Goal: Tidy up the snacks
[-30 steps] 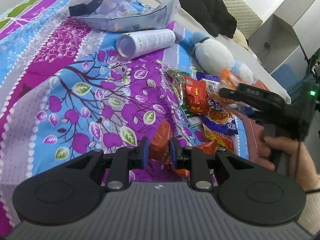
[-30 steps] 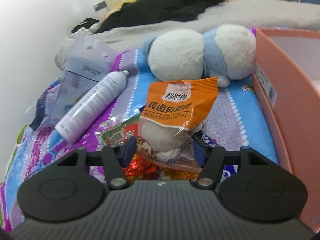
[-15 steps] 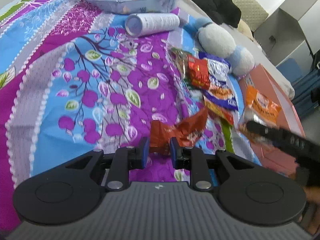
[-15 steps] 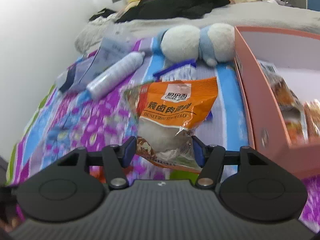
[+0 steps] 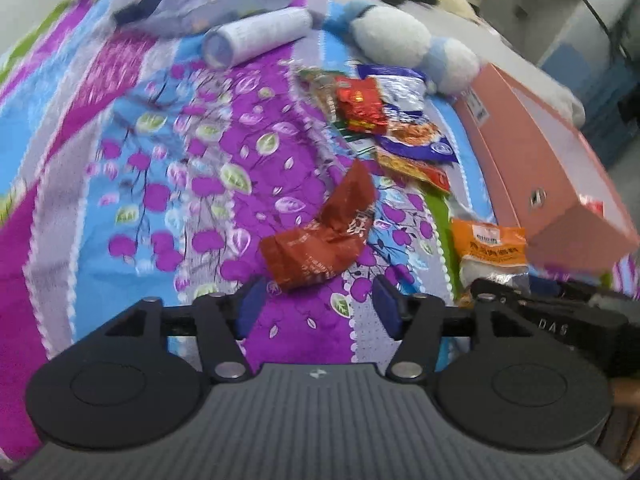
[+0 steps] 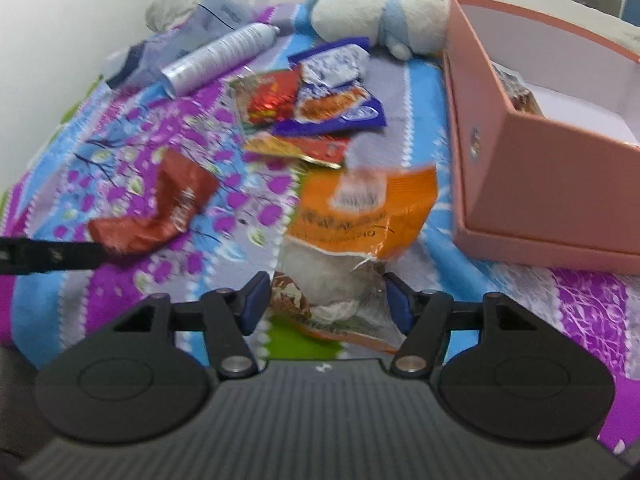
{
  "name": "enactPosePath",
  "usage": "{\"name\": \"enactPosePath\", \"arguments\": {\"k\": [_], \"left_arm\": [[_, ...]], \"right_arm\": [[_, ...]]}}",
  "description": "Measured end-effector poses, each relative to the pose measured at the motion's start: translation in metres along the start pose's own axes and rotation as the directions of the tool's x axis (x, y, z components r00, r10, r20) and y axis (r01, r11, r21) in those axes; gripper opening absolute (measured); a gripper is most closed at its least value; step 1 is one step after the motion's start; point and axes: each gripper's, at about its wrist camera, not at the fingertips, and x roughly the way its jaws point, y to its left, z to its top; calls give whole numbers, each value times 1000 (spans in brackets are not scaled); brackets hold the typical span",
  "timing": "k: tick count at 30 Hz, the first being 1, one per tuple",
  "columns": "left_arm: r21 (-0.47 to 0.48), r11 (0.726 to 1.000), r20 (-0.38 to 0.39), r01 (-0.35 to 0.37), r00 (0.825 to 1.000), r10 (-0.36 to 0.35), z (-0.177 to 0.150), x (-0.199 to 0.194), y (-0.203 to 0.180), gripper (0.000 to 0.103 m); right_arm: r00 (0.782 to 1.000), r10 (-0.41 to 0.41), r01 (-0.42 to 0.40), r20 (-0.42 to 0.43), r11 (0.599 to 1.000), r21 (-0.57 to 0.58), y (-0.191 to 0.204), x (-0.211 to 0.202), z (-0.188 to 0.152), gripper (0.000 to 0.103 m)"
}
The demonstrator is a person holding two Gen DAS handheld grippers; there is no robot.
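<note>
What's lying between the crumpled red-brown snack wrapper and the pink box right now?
The orange snack bag lies between the red-brown wrapper and the pink box, its lower end between the open right gripper's fingers. The right wrist view shows this best.

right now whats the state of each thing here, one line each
left gripper: jaws just opened, nothing between them
brown-red packet: crumpled, lying loose on the bedspread
right gripper: jaws just widened, orange packet between them, grip unclear
orange packet: sealed, blurred
pink box: open, a few packets inside
spray can: on its side
snack pile: packets overlapping, beside the box
</note>
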Motion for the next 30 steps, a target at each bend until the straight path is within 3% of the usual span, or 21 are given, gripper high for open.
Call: {"name": "enactPosePath", "arguments": {"k": [1, 2, 10, 15, 23, 30], "left_arm": [[37, 999, 12, -13, 1000, 13, 1, -2, -4, 71], [70, 997, 23, -23, 1000, 22, 2, -3, -8, 73], [235, 970, 24, -57, 998, 53, 19, 15, -33, 74], [295, 948, 21, -117, 993, 116, 27, 35, -44, 73], [320, 929, -31, -187, 978, 207, 33, 61, -47, 73], [295, 939, -63, -176, 977, 203, 37, 69, -41, 72]], "right_arm": [[1000, -3, 3, 3, 1000, 5, -2, 0, -1, 81], [1000, -3, 3, 10, 1000, 12, -3, -1, -3, 84], [995, -58, 47, 84, 991, 126, -10, -13, -12, 84], [991, -63, 51, 118, 993, 102, -2, -15, -9, 84], [991, -92, 86, 93, 994, 61, 5, -7, -4, 79], [994, -98, 95, 51, 994, 61, 3, 1, 0, 79]]}}
